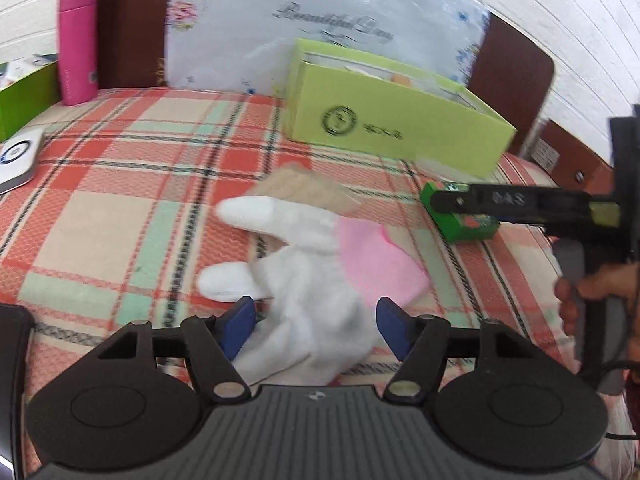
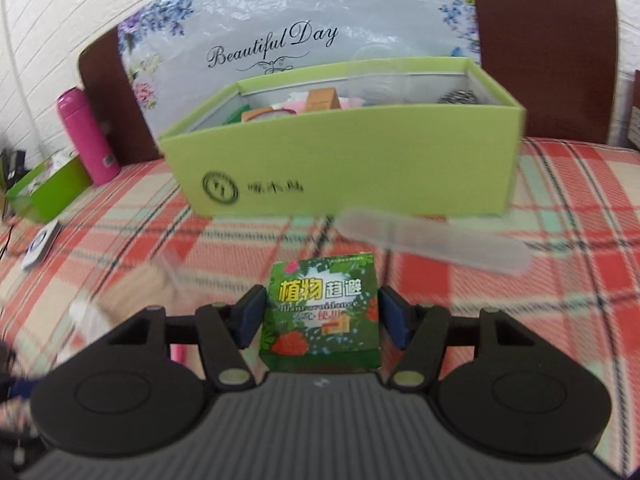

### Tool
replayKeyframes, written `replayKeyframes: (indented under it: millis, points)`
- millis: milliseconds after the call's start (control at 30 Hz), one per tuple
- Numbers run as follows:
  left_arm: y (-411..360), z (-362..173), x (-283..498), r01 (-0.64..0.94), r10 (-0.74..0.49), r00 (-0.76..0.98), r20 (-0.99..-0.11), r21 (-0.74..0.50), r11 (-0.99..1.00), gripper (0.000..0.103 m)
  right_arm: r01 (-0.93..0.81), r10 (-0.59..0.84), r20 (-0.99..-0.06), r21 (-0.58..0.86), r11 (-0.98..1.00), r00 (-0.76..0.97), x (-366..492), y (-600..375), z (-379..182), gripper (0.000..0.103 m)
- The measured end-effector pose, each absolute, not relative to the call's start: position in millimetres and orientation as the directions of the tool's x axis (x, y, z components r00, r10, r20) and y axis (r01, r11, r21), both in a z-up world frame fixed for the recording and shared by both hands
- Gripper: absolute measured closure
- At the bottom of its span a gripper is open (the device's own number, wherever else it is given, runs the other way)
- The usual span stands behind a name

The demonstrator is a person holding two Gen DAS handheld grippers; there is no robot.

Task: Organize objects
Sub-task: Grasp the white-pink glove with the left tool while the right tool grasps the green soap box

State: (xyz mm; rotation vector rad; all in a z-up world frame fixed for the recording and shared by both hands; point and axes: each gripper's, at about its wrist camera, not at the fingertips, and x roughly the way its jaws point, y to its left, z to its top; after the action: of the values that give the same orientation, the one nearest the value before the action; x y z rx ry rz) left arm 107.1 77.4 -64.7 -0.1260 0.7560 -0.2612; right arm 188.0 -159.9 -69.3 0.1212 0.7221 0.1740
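Observation:
A white plush toy with a pink part (image 1: 304, 280) lies on the plaid bedspread (image 1: 120, 184). My left gripper (image 1: 316, 328) is open around the toy's lower end, one blue pad on each side. A small green box with printed leaves and strawberries (image 2: 320, 312) sits between the pads of my right gripper (image 2: 322, 316), which press on its two sides. In the left wrist view the right gripper (image 1: 444, 202) reaches in from the right over that green box (image 1: 464, 228), with a person's hand (image 1: 592, 292) on its handle.
An open lime-green box (image 2: 344, 160) with several items inside stands behind, also seen as the lime-green box (image 1: 400, 120). A clear plastic case (image 2: 436, 240) lies before it. A blurred beige object (image 1: 304, 188), pink bottle (image 1: 76, 40), white device (image 1: 20, 156) and brown headboard (image 1: 516, 76) surround.

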Motion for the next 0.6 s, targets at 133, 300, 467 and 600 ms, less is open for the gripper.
replayKeyframes:
  millis: [133, 300, 467, 600]
  points:
    - [57.6, -61.8, 104.9, 0.245, -0.333, 0.655, -0.678, -0.226, 0.943, 0.079, -0.148, 0.201, -0.660, 0.136, 0.979, 0.723, 130.6, -180.7, -68.7, 0.042]
    - [13.1, -61.1, 91.4, 0.363, -0.437, 0.605, -0.666, -0.258, 0.895, 0.055, -0.099, 0.148, -0.663, 0.111, 0.989, 0.734, 74.2, -205.5, -68.3, 0.041]
    - [-8.9, -57.3, 89.7, 0.365, -0.358, 0.635, -0.684, -0.143, 0.920, 0.034, -0.073, 0.127, -0.651, 0.109, 0.991, 0.748, 50.8, -215.1, -71.3, 0.031]
    - [-7.7, -58.2, 97.8, 0.329, -0.343, 0.625, -0.701, -0.162, 0.930, 0.042, -0.099, 0.151, -0.642, 0.117, 0.988, 0.751, 48.1, -211.4, -71.1, 0.031]
